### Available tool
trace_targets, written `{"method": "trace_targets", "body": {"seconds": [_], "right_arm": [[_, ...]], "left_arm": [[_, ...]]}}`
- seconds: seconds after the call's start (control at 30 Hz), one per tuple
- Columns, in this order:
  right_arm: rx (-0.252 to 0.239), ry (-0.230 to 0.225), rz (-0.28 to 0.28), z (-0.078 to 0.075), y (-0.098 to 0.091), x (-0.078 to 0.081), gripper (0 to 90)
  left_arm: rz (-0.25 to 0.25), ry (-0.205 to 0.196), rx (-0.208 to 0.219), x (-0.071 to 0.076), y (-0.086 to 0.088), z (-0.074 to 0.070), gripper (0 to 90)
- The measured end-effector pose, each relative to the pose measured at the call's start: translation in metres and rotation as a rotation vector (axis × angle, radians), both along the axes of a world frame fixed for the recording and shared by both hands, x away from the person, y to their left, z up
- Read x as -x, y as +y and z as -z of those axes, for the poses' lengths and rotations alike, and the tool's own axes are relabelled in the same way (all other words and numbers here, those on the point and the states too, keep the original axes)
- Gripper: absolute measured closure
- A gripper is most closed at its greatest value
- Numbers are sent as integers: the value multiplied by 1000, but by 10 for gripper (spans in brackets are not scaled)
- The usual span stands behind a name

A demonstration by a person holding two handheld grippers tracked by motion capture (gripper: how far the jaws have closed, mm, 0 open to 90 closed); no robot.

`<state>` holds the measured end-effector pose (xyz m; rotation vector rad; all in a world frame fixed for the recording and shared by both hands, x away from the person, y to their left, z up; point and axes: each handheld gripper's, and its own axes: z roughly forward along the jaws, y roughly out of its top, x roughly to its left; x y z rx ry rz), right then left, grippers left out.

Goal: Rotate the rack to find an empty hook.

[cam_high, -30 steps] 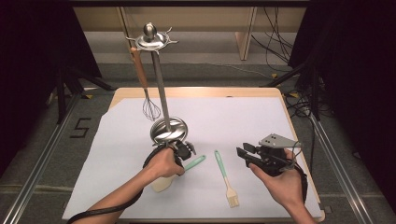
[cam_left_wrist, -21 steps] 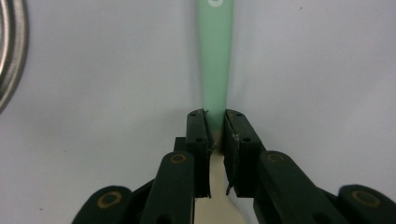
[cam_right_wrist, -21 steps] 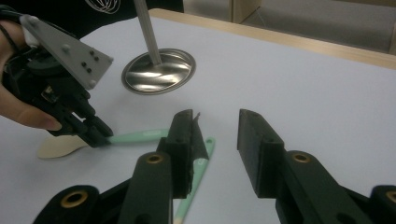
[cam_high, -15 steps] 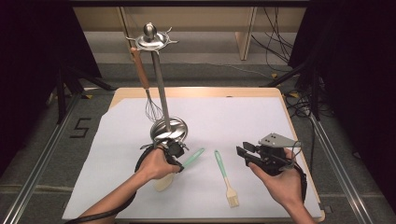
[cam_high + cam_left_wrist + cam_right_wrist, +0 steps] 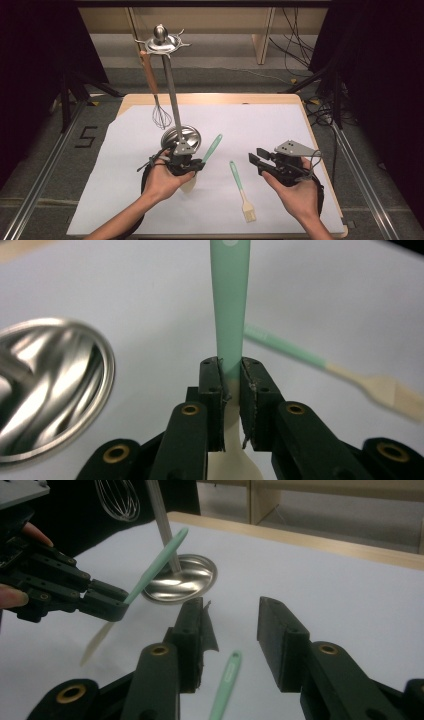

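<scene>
Where the round polished steel base point(image 5: 182, 136) of the tall metal utensil stand point(image 5: 170, 90) sits on the white paper-covered table point(image 5: 280, 120), the left gripper point(image 5: 186, 162) is just in front of it, on the person's side. Its two black jaws are pressed against a spatula with a mint-green handle and a cream blade point(image 5: 212, 148), gripping it where the handle meets the blade. In the left gripper view the green handle point(image 5: 230, 305) rises straight up between the jaws and the cream blade shows below them. In the high view the handle slants up and away, its tip beside the right rim of the steel base, while the blade pokes out below the left hand point(image 5: 167, 180).

A wire whisk with a wooden handle point(image 5: 155, 95) hangs from the crown at the top of the stand, its wire loops behind and left of the base.

Right of the base and nearer the person, a pastry brush with a green handle and pale bristles point(image 5: 241, 190) lies flat on the paper, apart from both grippers. Its handle end points towards the base.

Further right of the base, the right gripper point(image 5: 256, 161) is held in the right hand point(image 5: 300, 192) above the paper. Its jaws stand well apart with nothing between them. In the right gripper view, the brush handle point(image 5: 225, 685) lies on the paper below the gap.
</scene>
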<state>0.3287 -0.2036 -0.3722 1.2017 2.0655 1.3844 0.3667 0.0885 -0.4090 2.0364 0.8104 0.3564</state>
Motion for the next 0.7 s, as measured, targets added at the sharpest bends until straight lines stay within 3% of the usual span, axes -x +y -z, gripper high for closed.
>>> {"method": "trace_targets", "body": {"seconds": [0.13,0.27,0.37,0.4,0.43,0.47,0.53,0.6,0.7], "right_arm": [[-46,-18,-19,-9,8,-4,614],[-76,-36,-31,-17,20,-8,599],[-89,-47,-45,-20,29,-12,592],[-103,-19,-35,-22,33,-10,590],[-100,-52,-50,-21,35,-14,589],[-111,-36,-43,-22,38,-14,587],[-105,-53,-58,-21,42,-18,584],[-123,-26,-50,-23,47,-18,580],[-108,-66,-65,-23,49,-22,578]], "left_arm": [[-55,-64,114,9,-8,-8,801],[-55,-109,150,12,-10,-14,800],[-52,-126,163,14,-11,-17,800],[-49,-126,156,15,-12,-18,800],[-52,-133,168,16,-13,-18,800],[-47,-140,149,17,-13,-20,800],[-48,-155,168,18,-14,-20,800],[-43,-155,160,19,-14,-20,800],[-40,-159,164,21,-15,-21,799]]}}
